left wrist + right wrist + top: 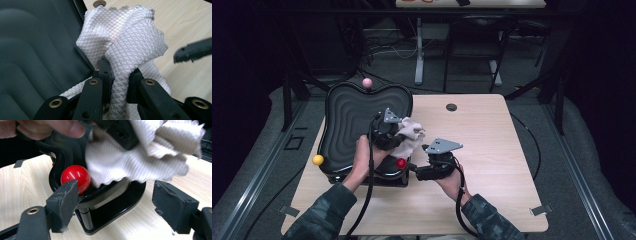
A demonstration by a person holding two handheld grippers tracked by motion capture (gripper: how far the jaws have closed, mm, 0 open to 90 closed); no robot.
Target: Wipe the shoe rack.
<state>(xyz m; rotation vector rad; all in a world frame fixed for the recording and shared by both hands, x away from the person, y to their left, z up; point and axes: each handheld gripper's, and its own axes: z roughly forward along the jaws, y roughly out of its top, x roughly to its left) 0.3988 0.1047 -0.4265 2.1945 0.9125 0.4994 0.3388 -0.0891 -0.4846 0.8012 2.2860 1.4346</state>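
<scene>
Cloth point(125, 42) bunching upright from left gripper point(117, 80), which is pinching it beside the tray point(347, 120); right gripper point(113, 202) spreading empty near red ball point(75, 177).

Crumpled white cloth point(125, 42) over tray edge point(82, 53)

Cloth point(409, 135) over tray point(347, 120) edge, tray on table point(492, 145)

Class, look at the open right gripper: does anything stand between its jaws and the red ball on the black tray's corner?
Nothing visible blocks it. The right gripper stands open just before the red ball; the white cloth, clamped in the left gripper, hangs beside the ball, not across it.
</scene>
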